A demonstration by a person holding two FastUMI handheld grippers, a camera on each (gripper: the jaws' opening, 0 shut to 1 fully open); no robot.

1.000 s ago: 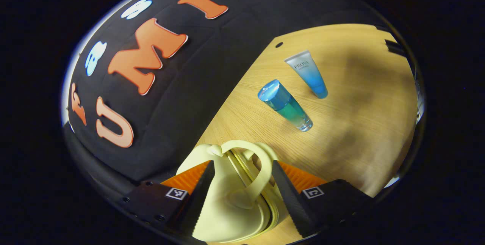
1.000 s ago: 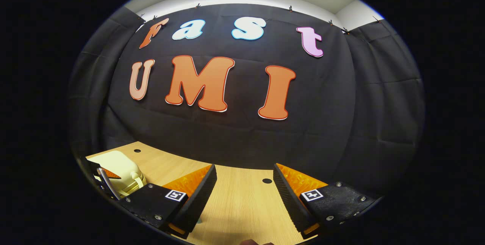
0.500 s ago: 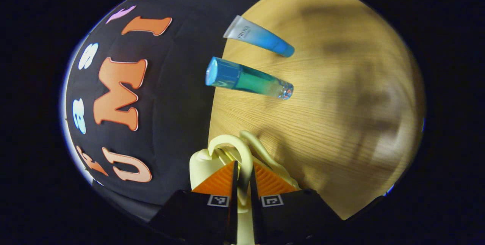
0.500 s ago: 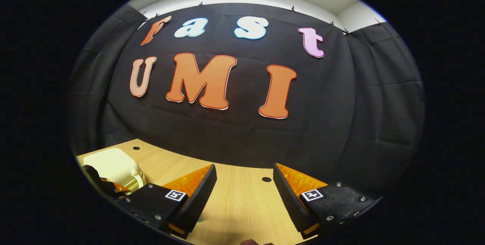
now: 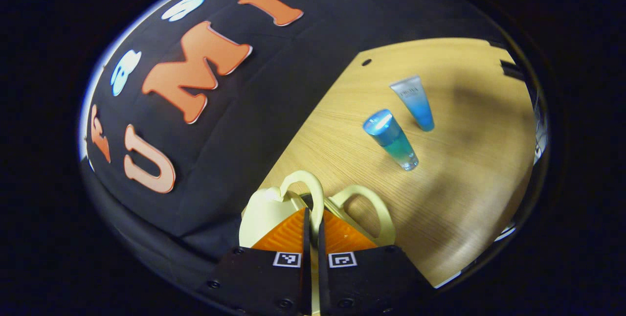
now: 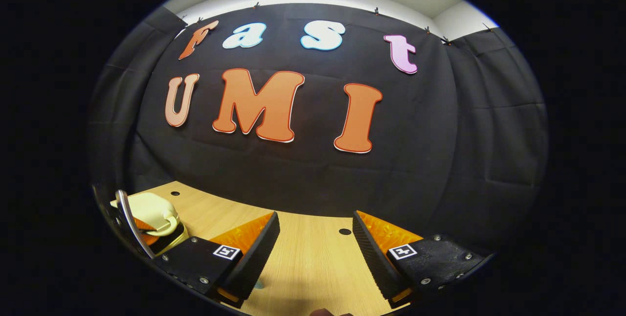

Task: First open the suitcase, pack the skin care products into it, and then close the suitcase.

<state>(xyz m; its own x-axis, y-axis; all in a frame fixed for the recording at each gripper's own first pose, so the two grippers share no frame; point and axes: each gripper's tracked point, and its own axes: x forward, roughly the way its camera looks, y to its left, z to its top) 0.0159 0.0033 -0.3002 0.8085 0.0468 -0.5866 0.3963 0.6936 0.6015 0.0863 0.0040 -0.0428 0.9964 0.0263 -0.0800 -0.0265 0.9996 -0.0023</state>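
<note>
The left gripper is clamped on one handle of the suitcase. The bottle and tube stand ahead-right on the table. The right gripper hangs apart, empty.

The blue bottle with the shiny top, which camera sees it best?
The left gripper view. There the blue bottle stands upright on the wooden table, whole and unblocked, beside the tube. In the right gripper view I can only make out a tiny bluish speck by one finger, too small to tell what it is.
</note>
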